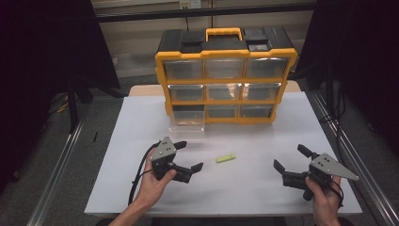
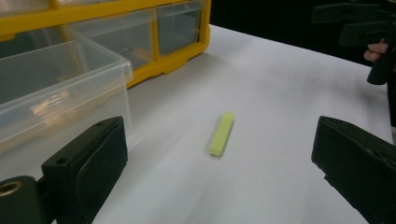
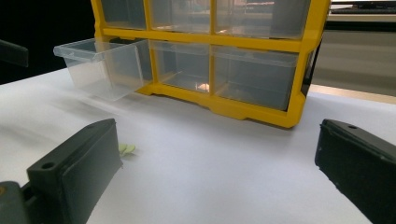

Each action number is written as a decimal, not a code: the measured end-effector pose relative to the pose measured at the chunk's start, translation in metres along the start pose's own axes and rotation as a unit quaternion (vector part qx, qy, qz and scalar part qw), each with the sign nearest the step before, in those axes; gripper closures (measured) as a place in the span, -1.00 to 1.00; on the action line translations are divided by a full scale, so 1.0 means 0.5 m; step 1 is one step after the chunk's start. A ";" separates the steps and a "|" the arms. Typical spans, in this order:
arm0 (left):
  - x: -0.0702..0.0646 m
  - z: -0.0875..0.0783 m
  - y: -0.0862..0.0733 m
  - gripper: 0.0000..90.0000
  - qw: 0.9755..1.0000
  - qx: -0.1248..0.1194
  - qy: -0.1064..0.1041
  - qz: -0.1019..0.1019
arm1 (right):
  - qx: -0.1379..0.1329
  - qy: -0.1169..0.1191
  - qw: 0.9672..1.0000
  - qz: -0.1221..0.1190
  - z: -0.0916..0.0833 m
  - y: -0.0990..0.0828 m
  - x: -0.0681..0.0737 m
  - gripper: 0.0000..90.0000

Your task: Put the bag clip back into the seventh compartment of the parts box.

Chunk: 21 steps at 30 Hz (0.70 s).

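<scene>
Left gripper (image 1: 188, 155) rests on the white table sheet (image 1: 254, 188), jaws wide apart, nothing between them. Just to its right lies a small yellow-green flat stick (image 1: 226, 158), long axis running left-right with the right end tilted slightly away, bare sheet all round it. Behind, the yellow-framed organiser of clear plastic drawers (image 1: 226, 87) has its bottom-left clear drawer (image 1: 187, 123) pulled out. Right gripper (image 1: 291, 157) sits well apart at far right, jaws spread, empty.
</scene>
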<state>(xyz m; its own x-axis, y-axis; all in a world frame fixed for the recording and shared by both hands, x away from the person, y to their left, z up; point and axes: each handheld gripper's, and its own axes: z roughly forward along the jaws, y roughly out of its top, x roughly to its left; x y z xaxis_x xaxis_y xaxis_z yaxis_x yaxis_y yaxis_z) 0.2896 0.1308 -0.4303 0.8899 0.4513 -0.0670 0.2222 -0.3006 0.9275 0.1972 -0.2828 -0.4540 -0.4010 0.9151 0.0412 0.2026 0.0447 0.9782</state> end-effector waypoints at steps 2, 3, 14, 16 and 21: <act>-0.002 0.009 0.006 -0.93 1.000 0.006 -0.006 -0.005 | -0.001 -0.003 1.000 0.003 0.001 0.000 -0.001 -1.00; -0.002 0.016 0.008 -0.93 1.000 0.008 -0.010 -0.006 | -0.001 -0.003 1.000 0.003 0.001 -0.001 -0.001 -1.00; -0.003 0.070 0.021 -0.93 0.998 0.045 -0.050 -0.001 | 0.004 0.004 1.000 0.000 -0.003 -0.002 -0.001 -1.00; -0.005 0.081 0.027 -0.93 0.997 0.058 -0.057 0.006 | 0.002 0.004 1.000 0.001 -0.001 -0.002 0.000 -1.00; -0.013 0.108 0.040 -0.93 0.994 0.073 -0.076 0.017 | 0.003 0.003 1.000 0.000 -0.001 -0.002 0.000 -1.00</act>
<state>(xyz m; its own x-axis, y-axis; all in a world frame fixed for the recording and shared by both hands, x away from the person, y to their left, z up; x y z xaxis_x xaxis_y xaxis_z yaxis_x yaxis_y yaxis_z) 0.3100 0.0764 -0.4313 0.9453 0.3097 -0.1025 0.2373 -0.4372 0.8675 0.1966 -0.2828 -0.4551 -0.4070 0.9125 0.0427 0.2084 0.0472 0.9769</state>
